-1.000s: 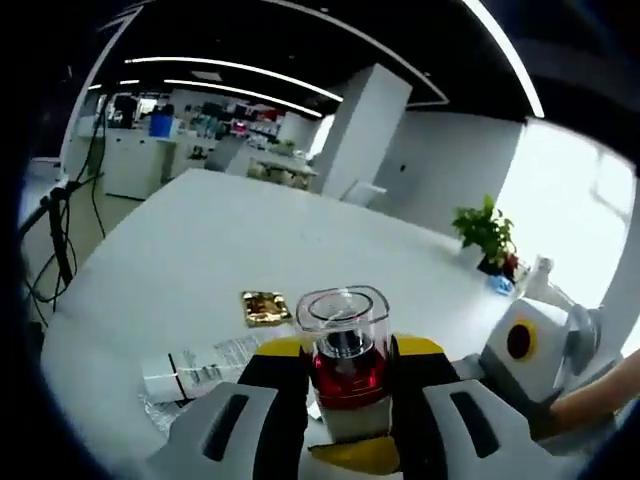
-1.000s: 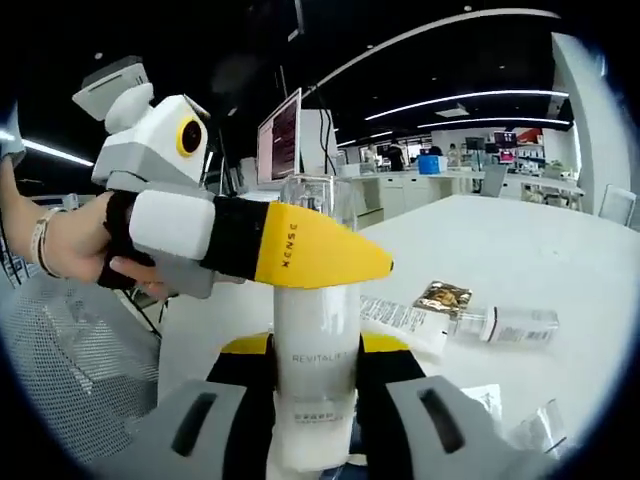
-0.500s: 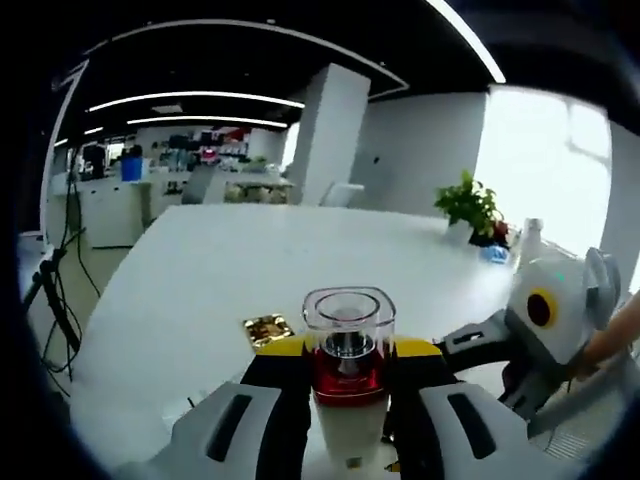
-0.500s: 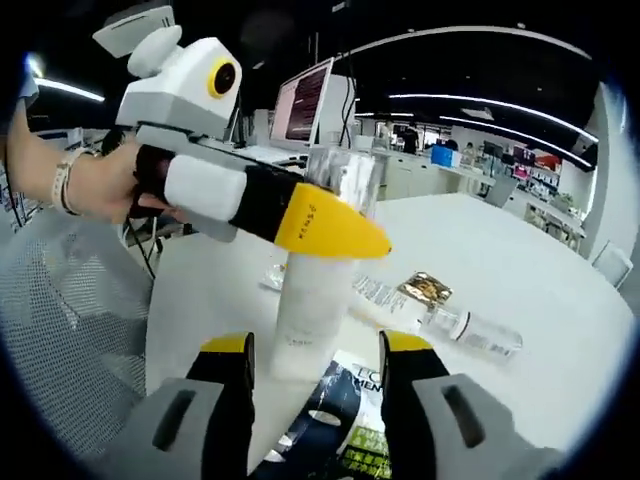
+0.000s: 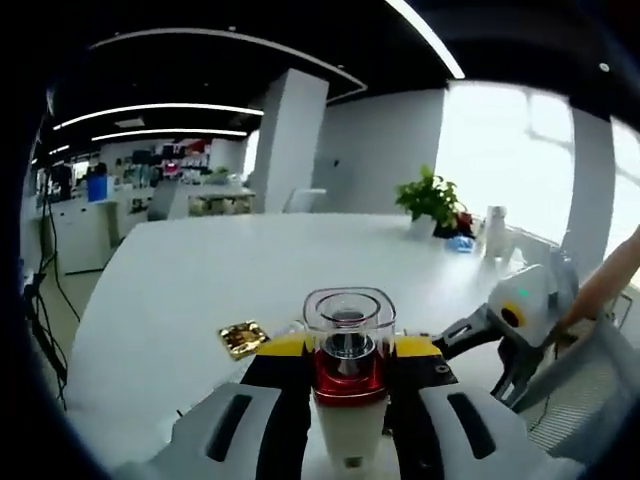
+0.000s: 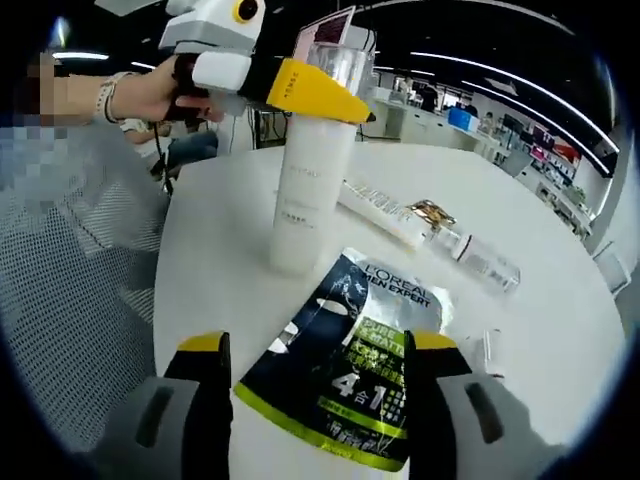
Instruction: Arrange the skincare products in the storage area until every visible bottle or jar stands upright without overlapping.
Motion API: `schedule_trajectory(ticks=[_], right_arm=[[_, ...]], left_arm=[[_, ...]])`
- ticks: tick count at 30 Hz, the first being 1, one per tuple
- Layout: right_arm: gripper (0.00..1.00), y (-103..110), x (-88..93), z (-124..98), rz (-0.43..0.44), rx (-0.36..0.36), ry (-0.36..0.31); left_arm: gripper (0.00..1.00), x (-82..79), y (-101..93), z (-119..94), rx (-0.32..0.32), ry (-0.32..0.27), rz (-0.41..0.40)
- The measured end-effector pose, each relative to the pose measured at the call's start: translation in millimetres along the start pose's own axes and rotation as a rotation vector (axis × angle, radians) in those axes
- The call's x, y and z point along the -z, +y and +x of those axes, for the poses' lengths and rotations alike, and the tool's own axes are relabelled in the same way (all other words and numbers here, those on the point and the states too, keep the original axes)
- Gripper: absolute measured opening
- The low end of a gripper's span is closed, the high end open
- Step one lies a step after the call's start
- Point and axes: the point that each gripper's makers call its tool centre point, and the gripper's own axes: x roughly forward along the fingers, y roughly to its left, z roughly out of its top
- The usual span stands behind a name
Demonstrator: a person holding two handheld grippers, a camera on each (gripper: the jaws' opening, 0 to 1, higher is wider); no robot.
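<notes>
One tall white bottle (image 6: 306, 190) stands upright on the desk (image 6: 560, 330), gripped by the left tongs (image 5: 348, 385), beside one sachet (image 6: 352, 357), one tube (image 6: 384, 214) and one lying bottle (image 6: 478, 258); right tongs (image 6: 316, 352) spread empty

We see a white counter (image 5: 200, 290) running back toward a potted plant (image 5: 432, 198) near its far edge. Behind it stands a white pillar (image 5: 285, 140). Off the counter's side we see a mesh chair (image 6: 70, 260) and a monitor (image 6: 322, 30).
</notes>
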Motion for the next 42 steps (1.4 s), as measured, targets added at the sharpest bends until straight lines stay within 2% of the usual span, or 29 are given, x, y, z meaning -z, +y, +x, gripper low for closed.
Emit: schedule_trajectory(ticks=[2,3,10,17,22,28,32,33,34,36,37,38,41,42], right_arm=[[0.69,-5.5,8.7,-2.0,-0.042,0.020,0.035],[0.69,-7.4,7.7,-4.4,-0.003,0.016,0.020],[0.65,-35.0,15.5,-11.8,0.036,0.102,0.014],[0.53,-50.1,11.0,-11.1,0.014,0.154,-0.017],[0.47,-61.8,10.0,-10.4,-0.007,0.192,-0.011],[0.44,-86.5,20.9,-13.9,0.027,0.259,0.004],[0.41,-99.8,26.9,-26.9,0.075,0.303,-0.005],[0.41,-100.5,25.9,-30.9,0.099,0.302,-0.028],[0.40,-99.0,18.0,-37.5,0.140,0.291,-0.084],[0.40,-96.9,14.7,-47.0,0.186,0.272,-0.119],[0.42,-93.5,12.2,-51.3,0.196,0.249,-0.141],[0.41,-88.1,4.5,-57.2,0.201,0.219,-0.190],[0.42,-73.6,-2.2,-69.5,0.209,0.159,-0.244],[0.41,-62.2,-7.0,-71.3,0.214,0.100,-0.270]], left_arm=[[0.26,-1.9,-1.4,1.3,0.002,-0.003,-0.012],[0.26,-3.7,-4.0,2.3,0.018,-0.008,-0.012],[0.26,-8.2,-16.0,6.4,0.074,-0.013,0.007],[0.26,-9.7,-36.2,12.9,0.159,-0.010,0.033],[0.26,-11.4,-49.6,22.0,0.206,-0.015,0.042],[0.26,-12.8,-65.5,33.9,0.264,-0.020,0.084],[0.26,-12.3,-73.1,42.7,0.295,-0.015,0.098],[0.26,-12.5,-75.5,45.3,0.304,-0.014,0.107],[0.26,-12.6,-76.6,47.2,0.308,-0.015,0.110],[0.26,-12.7,-78.7,52.0,0.320,-0.014,0.113],[0.26,-12.8,-79.3,54.0,0.324,-0.013,0.113],[0.26,-13.1,-80.3,56.6,0.329,-0.012,0.115],[0.26,-13.7,-83.7,61.9,0.346,-0.010,0.128],[0.26,-14.0,-85.1,63.9,0.355,-0.010,0.133]])
